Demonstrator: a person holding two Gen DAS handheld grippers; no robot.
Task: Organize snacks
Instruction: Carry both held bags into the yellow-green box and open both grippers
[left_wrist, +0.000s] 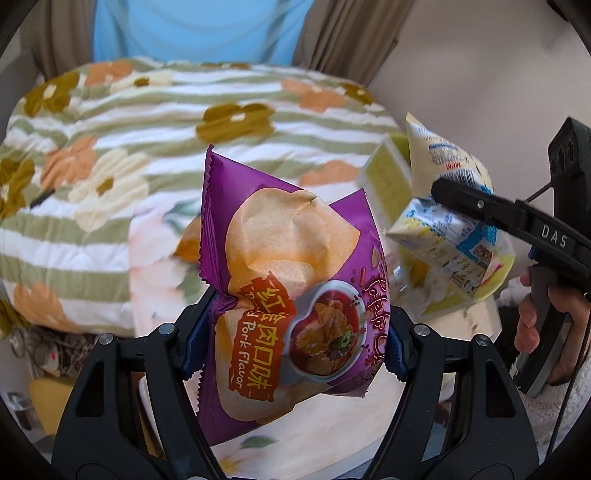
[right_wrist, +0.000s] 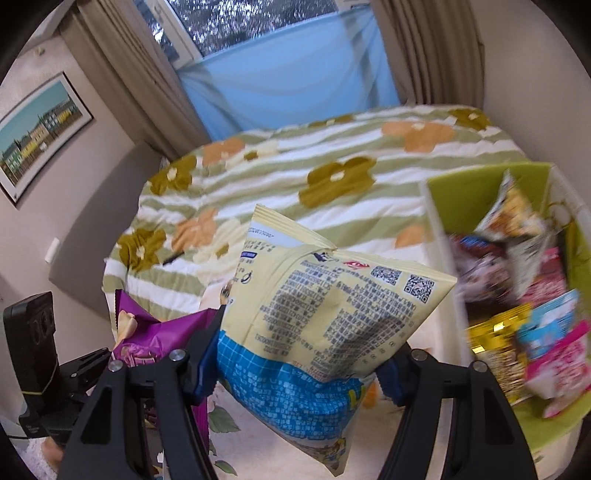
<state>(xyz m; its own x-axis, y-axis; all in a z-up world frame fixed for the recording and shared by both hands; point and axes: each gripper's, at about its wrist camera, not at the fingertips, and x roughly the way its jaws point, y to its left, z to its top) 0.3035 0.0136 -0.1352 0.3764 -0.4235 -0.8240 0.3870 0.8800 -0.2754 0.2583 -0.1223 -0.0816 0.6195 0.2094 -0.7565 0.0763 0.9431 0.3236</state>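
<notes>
Bed w/ green-striped floral quilt (right_wrist: 332, 173) fills the background. Lime-green open fabric bin (right_wrist: 476, 192) sits at the bed's right edge, stuffed w/ assorted snack packs (right_wrist: 524, 332). Pale-yellow & blue crinkly snack bag (right_wrist: 332, 314) is up in the air, pinched by right claw (right_wrist: 299, 373). Purple foil potato-chip bag (left_wrist: 291, 288) is also lifted, pinched by left claw (left_wrist: 291, 343), just beside the yellow one.
</notes>
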